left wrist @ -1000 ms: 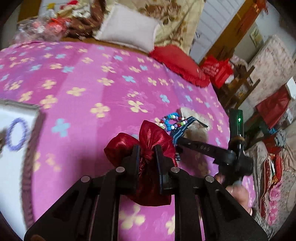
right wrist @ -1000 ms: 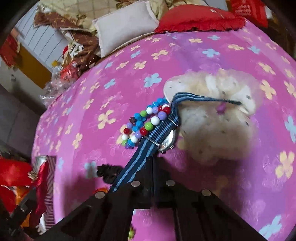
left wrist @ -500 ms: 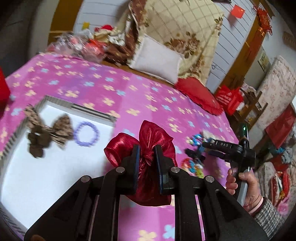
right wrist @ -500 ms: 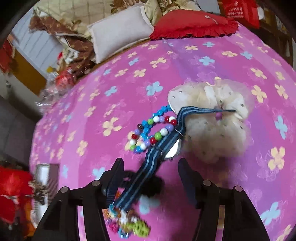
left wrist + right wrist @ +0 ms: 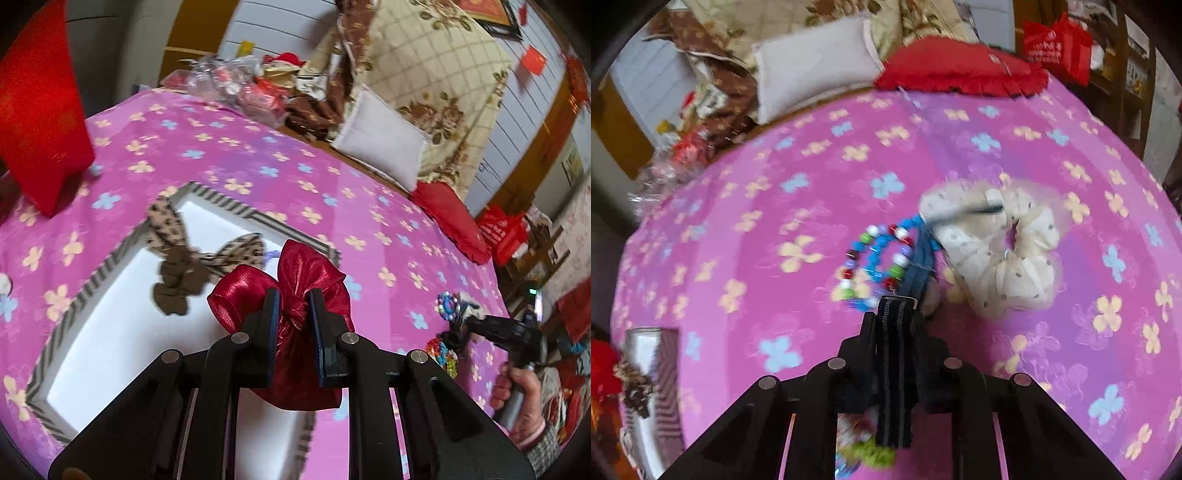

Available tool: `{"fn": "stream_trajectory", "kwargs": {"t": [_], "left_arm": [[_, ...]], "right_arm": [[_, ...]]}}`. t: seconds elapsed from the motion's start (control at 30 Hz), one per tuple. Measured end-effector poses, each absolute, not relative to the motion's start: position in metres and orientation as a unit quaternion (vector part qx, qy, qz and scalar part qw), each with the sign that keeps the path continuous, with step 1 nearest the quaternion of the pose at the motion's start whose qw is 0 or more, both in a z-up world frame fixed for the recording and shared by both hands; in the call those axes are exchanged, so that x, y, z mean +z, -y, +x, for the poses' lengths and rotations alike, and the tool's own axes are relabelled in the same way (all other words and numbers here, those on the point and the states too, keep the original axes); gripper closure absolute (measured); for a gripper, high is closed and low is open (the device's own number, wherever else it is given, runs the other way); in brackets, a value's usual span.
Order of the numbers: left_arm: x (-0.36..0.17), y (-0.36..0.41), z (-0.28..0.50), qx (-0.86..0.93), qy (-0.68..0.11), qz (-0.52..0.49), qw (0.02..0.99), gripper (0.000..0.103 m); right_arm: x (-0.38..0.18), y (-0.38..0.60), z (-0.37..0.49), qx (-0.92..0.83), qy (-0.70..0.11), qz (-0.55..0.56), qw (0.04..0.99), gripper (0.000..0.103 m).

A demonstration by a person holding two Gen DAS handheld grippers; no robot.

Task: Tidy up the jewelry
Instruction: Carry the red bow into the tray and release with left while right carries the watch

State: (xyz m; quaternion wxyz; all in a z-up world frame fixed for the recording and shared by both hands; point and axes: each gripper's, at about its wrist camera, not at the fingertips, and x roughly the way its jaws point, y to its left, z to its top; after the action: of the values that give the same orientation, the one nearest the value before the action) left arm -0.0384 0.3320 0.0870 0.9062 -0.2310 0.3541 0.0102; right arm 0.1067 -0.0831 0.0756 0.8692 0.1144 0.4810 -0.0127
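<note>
Gripping a shiny red satin pouch at its gathered neck, the left gripper is hovering mid-frame — the right gripper is pinching a striped woven strap.

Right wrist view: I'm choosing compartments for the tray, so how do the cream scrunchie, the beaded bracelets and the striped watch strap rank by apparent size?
1. cream scrunchie, clearly largest.
2 and 3. striped watch strap and beaded bracelets: unranked, since the right gripper hides part of the strap, which runs toward the camera.
</note>
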Motion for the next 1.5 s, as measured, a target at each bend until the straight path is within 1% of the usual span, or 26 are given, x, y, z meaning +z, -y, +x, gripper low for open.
{"fn": "stream_trajectory", "kwargs": {"t": [0.07, 0.1, 0.3, 0.5, 0.63, 0.73, 0.93, 1.1, 1.27, 1.4, 1.47, 1.5], "left_arm": [[0.086, -0.345, -0.043, 0.019, -0.353, -0.241, 0.904, 0.088], [0.086, -0.351, -0.045, 0.022, -0.351, -0.247, 0.903, 0.088], [0.074, -0.394, -0.054, 0.055, -0.356, -0.282, 0.889, 0.088], [0.043, -0.428, -0.049, 0.069, -0.393, -0.324, 0.858, 0.088], [0.027, -0.439, -0.045, 0.063, -0.409, -0.348, 0.841, 0.088], [0.025, -0.439, -0.043, 0.064, -0.414, -0.348, 0.839, 0.088], [0.020, -0.440, -0.039, 0.078, -0.427, -0.345, 0.832, 0.087], [0.020, -0.444, -0.040, 0.095, -0.428, -0.342, 0.831, 0.086], [0.025, -0.448, -0.045, 0.096, -0.425, -0.347, 0.831, 0.086], [0.035, -0.452, -0.053, 0.102, -0.407, -0.352, 0.837, 0.086], [0.039, -0.453, -0.056, 0.101, -0.398, -0.354, 0.840, 0.082], [0.040, -0.453, -0.057, 0.101, -0.395, -0.355, 0.841, 0.078]], "right_arm": [[0.094, 0.070, 0.098, 0.005, -0.470, 0.112, 0.875, 0.087], [0.102, 0.062, 0.094, 0.016, -0.467, 0.109, 0.877, 0.099], [0.139, -0.016, 0.068, 0.091, -0.455, 0.082, 0.882, 0.099], [0.150, -0.119, 0.041, 0.189, -0.458, 0.037, 0.868, 0.099], [0.139, -0.187, 0.026, 0.245, -0.472, -0.001, 0.847, 0.099], [0.124, -0.230, 0.019, 0.266, -0.479, -0.034, 0.835, 0.099], [0.083, -0.280, 0.020, 0.280, -0.510, -0.067, 0.810, 0.099], [0.074, -0.296, 0.029, 0.283, -0.516, -0.069, 0.805, 0.099], [0.079, -0.301, 0.036, 0.289, -0.514, -0.060, 0.806, 0.099], [0.074, -0.300, 0.043, 0.303, -0.524, -0.042, 0.795, 0.099], [0.059, -0.299, 0.052, 0.304, -0.552, -0.031, 0.776, 0.098], [0.054, -0.297, 0.055, 0.302, -0.560, -0.029, 0.771, 0.095]]}}
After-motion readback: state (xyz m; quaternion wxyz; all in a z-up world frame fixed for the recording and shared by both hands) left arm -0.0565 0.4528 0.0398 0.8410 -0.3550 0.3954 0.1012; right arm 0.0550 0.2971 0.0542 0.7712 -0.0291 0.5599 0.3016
